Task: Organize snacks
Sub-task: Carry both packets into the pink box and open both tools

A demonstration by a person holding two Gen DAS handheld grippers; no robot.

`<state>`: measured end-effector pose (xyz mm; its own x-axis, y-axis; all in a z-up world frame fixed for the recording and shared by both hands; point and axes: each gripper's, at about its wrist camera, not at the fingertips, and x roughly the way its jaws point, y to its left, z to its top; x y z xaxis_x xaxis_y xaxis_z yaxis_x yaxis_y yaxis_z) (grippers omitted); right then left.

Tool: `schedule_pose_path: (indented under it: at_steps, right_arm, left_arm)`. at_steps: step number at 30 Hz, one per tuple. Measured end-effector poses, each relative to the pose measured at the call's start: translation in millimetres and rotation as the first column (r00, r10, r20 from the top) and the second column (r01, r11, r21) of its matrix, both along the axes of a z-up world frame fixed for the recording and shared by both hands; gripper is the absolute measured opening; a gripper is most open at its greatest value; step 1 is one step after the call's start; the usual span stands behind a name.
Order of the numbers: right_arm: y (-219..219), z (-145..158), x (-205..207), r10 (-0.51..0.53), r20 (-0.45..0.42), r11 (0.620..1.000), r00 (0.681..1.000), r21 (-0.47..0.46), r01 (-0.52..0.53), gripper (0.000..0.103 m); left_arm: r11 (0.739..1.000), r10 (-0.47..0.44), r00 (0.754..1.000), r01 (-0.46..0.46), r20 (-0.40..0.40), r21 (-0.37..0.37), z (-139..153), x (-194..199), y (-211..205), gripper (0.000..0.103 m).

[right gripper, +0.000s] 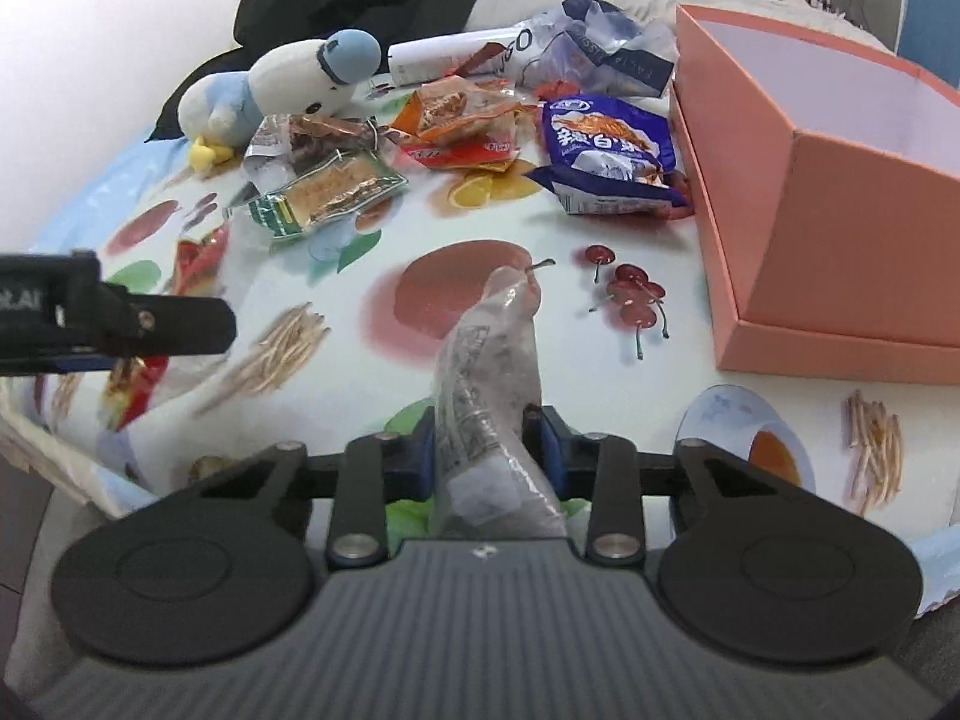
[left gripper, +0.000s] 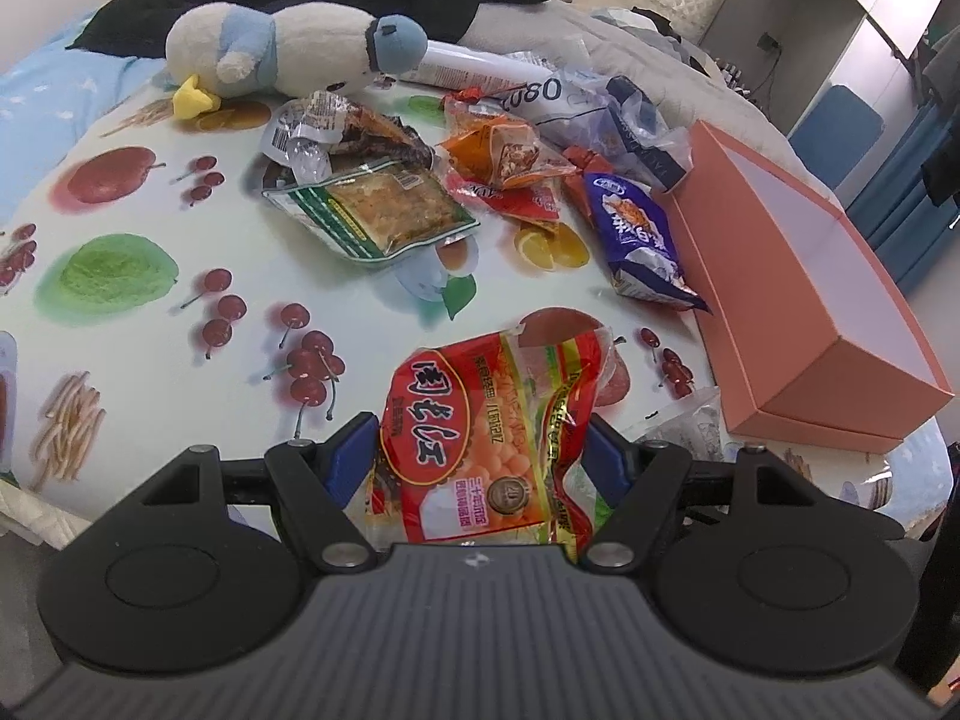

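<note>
Snacks are lying scattered over the fruit-print tablecloth point(left gripper: 150, 312) on the bed, most heaped near its far edge beside the plush penguin point(left gripper: 288, 48). The left gripper point(left gripper: 480, 456) is holding a red snack bag point(left gripper: 480, 438) between widely spread fingers. The right gripper point(right gripper: 486, 450) is pinching a clear plastic packet point(right gripper: 492, 384) in narrowed fingers. Collecting appears underway; next, each should probably be carried to the empty pink box point(right gripper: 840, 192) at the right edge.

Snacks point(left gripper: 384, 204) left of box point(left gripper: 798, 276)
</note>
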<state>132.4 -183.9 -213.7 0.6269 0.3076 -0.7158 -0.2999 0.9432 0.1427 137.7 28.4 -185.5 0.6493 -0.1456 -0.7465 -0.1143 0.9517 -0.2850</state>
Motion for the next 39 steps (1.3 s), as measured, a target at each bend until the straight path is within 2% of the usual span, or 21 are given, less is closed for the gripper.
schedule_pose_path:
  at_steps: [7,16,20,27,33,39]
  right_arm:
    - [-17.6,25.7,-10.8,-0.051,0.033,0.998,0.998,0.028,0.05,0.033]
    - [-60.7,91.0,-40.3,-0.149,0.135,0.986,0.98,0.098,0.136,0.033]
    - [-78.9,110.3,-47.4,-0.185,0.162,0.98,0.969,0.11,0.168,0.033]
    - [-106.2,126.7,-39.8,-0.223,0.218,0.972,0.95,0.118,0.201,0.033]
    - [-134.0,149.3,-5.9,-0.25,0.306,0.968,0.918,0.096,0.232,0.033]
    - [-166.2,155.6,29.8,-0.286,0.311,0.958,0.907,0.1,0.268,0.033]
  left_arm:
    - [1.0,-0.026,1.0,0.026,0.004,0.016,23.6,-5.5,-12.3,0.076]
    - [0.994,-0.105,0.991,0.103,0.086,0.035,63.1,-15.4,-47.8,0.077]
    - [0.987,-0.159,0.982,0.159,0.098,0.01,68.8,-11.2,-70.5,0.077]
    - [0.968,-0.251,0.959,0.252,0.129,0.007,81.3,25.4,-115.8,0.077]
    - [0.953,-0.301,0.933,0.301,0.196,0.031,109.6,75.3,-160.3,0.077]
    - [0.942,-0.334,0.922,0.332,0.196,0.049,119.9,122.6,-202.7,0.077]
